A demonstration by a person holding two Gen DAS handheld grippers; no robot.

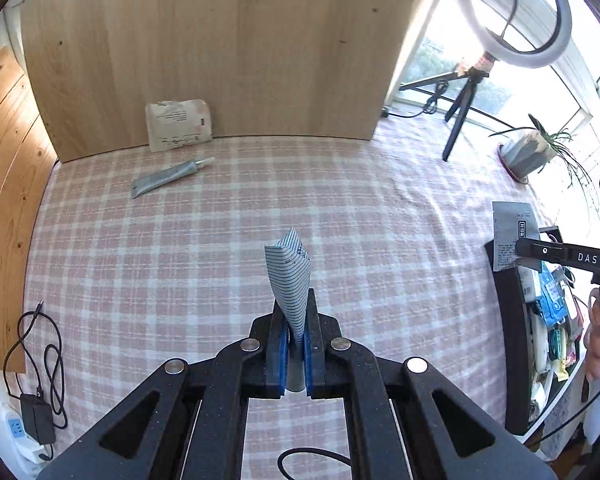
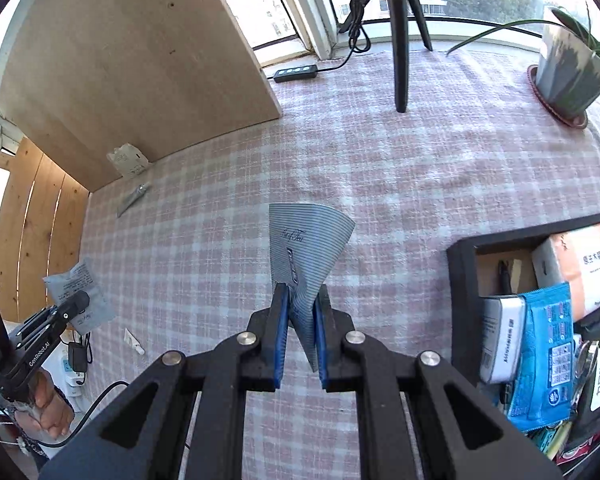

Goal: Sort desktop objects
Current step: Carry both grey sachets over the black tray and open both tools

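Both claws are carrying striped grey foil sachets above the pink checked worktop [image 1: 220, 240]: the left claw [image 1: 296, 344] is clamping one sachet [image 1: 290, 276], the right claw [image 2: 302, 334] another [image 2: 308, 240]. Next, likely, comes the black storage box [image 2: 462, 280]; its crowded interior is leaving little room beyond the near rim.

Ring light [image 1: 512, 12] on tripod [image 2: 400, 32]; potted plant [image 2: 572, 68]; checked tablecloth [image 1: 340, 200].

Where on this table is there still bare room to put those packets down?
The checked cloth is bare across its middle, between the wooden board, the tripod and the black box. By the board lie a tube and a white pouch. The box is crammed full.
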